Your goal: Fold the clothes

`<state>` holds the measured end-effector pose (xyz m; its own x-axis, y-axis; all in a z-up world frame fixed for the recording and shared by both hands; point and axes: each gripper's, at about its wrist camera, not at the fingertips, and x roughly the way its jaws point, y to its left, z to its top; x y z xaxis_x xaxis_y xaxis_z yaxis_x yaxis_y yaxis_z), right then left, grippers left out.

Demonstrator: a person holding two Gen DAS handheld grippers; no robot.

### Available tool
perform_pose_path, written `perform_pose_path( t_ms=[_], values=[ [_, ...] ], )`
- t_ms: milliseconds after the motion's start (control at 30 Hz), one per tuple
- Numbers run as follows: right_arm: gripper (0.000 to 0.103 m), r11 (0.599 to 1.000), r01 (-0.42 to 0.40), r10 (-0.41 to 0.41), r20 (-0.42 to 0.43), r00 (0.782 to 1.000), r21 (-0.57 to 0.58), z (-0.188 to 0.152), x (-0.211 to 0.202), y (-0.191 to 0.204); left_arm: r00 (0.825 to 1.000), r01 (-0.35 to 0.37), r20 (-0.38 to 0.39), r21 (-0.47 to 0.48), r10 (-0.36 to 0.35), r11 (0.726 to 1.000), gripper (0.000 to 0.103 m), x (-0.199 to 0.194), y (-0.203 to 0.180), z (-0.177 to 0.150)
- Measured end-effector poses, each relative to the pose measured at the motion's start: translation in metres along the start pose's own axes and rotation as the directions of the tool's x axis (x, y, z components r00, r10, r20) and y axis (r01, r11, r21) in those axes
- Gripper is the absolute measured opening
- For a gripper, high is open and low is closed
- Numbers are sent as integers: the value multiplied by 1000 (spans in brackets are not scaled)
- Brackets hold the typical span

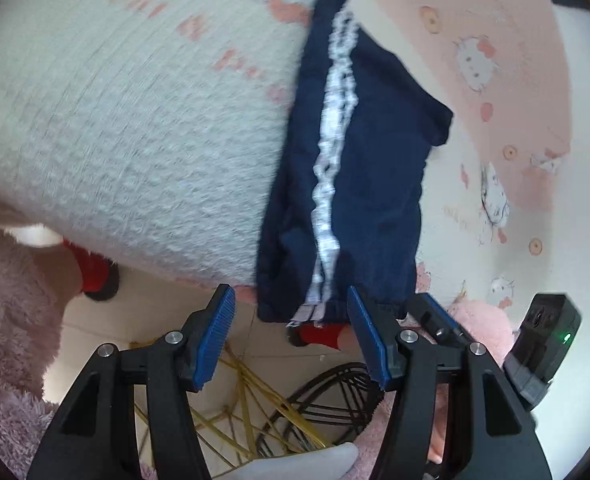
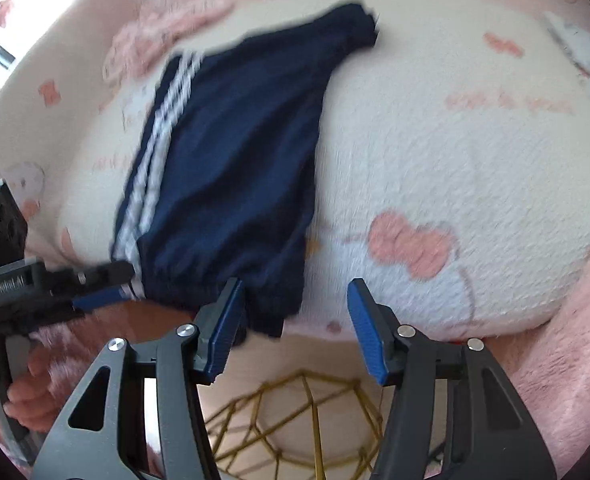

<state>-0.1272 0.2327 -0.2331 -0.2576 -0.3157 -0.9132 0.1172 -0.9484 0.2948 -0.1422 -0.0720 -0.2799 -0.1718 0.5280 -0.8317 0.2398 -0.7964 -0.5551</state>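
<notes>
Navy trousers [image 1: 359, 168] with white side stripes lie lengthwise on a white and pink cartoon-cat blanket [image 1: 135, 140], their elastic cuffs hanging over the near edge. They also show in the right wrist view [image 2: 235, 152]. My left gripper [image 1: 291, 332] is open, its blue pads on either side of the cuff end just below the hem. My right gripper [image 2: 295, 324] is open and empty, its left pad close to the cuff. The left gripper's fingers [image 2: 107, 276] also show in the right wrist view at the striped cuff corner.
The blanket's edge [image 2: 375, 328] runs just ahead of both grippers. Below it stands a gold wire frame [image 2: 303, 420] with a black wire frame [image 1: 335, 400] on a tiled floor. Pink fluffy fabric [image 1: 11, 340] lies at the left and red shoes [image 1: 95, 272] on the floor.
</notes>
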Motion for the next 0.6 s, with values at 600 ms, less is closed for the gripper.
perform_pose_path(
  t_ms=[600],
  values=[
    [32,999,-28,25,-52,998,-47,-23,46,53,996,-86,-25,88,88,992,33,12,-14,-3]
  ],
)
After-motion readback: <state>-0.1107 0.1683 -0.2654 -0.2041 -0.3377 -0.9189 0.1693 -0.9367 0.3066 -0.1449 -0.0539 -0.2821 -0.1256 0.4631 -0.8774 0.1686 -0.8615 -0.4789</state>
